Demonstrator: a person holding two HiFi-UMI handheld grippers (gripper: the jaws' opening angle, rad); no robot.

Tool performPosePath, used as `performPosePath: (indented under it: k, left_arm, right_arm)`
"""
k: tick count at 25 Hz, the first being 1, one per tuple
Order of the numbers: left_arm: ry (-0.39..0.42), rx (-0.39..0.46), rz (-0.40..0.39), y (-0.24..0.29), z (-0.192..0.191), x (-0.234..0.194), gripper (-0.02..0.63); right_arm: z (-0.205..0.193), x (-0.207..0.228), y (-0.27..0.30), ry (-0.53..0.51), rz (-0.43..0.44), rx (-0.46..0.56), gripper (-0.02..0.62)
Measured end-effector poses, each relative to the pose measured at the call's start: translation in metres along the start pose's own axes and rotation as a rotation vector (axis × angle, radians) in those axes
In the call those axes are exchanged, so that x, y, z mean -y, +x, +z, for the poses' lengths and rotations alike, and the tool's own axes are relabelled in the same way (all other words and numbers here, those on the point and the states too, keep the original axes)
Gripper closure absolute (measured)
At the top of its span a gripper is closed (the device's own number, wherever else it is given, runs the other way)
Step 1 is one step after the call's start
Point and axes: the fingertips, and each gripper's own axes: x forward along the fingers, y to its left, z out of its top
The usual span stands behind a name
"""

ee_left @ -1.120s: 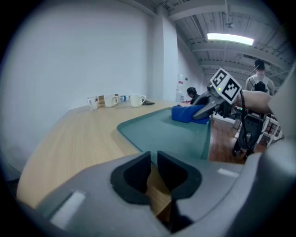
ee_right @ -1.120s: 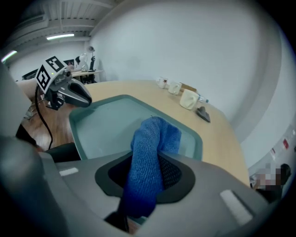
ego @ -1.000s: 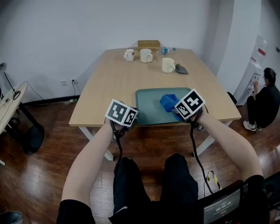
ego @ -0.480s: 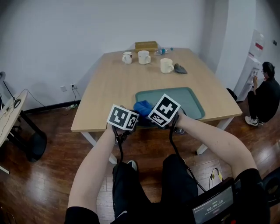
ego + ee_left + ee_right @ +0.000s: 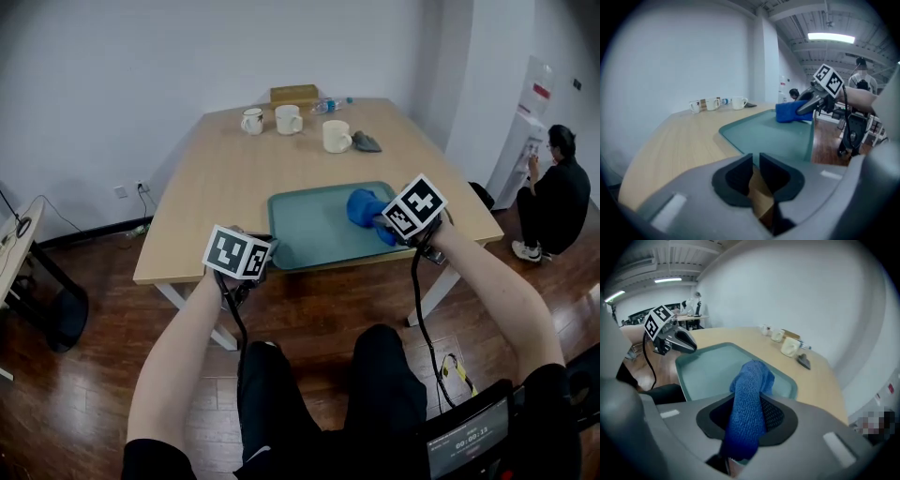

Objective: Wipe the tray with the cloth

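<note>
Blue cloth [image 5: 752, 376] is pinched in the right gripper's [image 5: 750, 416] jaws and sticks out ahead of them. The teal tray [image 5: 708, 371] lies ahead and left of those jaws, its long axis running toward the left gripper [image 5: 755, 171]. That gripper's jaws are pressed together just short of the tray's corner. One cloth, one tray, three mugs [image 5: 288, 119].

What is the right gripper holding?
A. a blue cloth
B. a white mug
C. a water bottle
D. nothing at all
A: in the right gripper view, the right gripper has its jaws closed on the blue cloth, which sticks out in front of them over the green tray.
</note>
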Motion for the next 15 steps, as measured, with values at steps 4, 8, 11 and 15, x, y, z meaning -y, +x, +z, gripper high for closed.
performPosePath:
  k: [4, 8, 11, 15]
  left_arm:
    - [0.004, 0.002, 0.002, -0.001, -0.001, -0.002, 0.558]
    - [0.001, -0.002, 0.003, -0.001, 0.0, -0.001, 0.558]
    - [-0.002, -0.001, 0.002, 0.0, 0.002, 0.002, 0.558]
    - [0.003, 0.002, 0.004, 0.002, 0.003, 0.003, 0.558]
  right_arm:
    - [-0.047, 0.048, -0.022, 0.073, -0.074, -0.038, 0.482]
    - [-0.057, 0.041, -0.022, 0.087, -0.039, -0.034, 0.482]
    - [-0.052, 0.013, -0.013, 0.009, -0.027, -0.078, 0.482]
    - [-0.022, -0.041, -0.002, -0.069, 0.047, -0.062, 0.482]
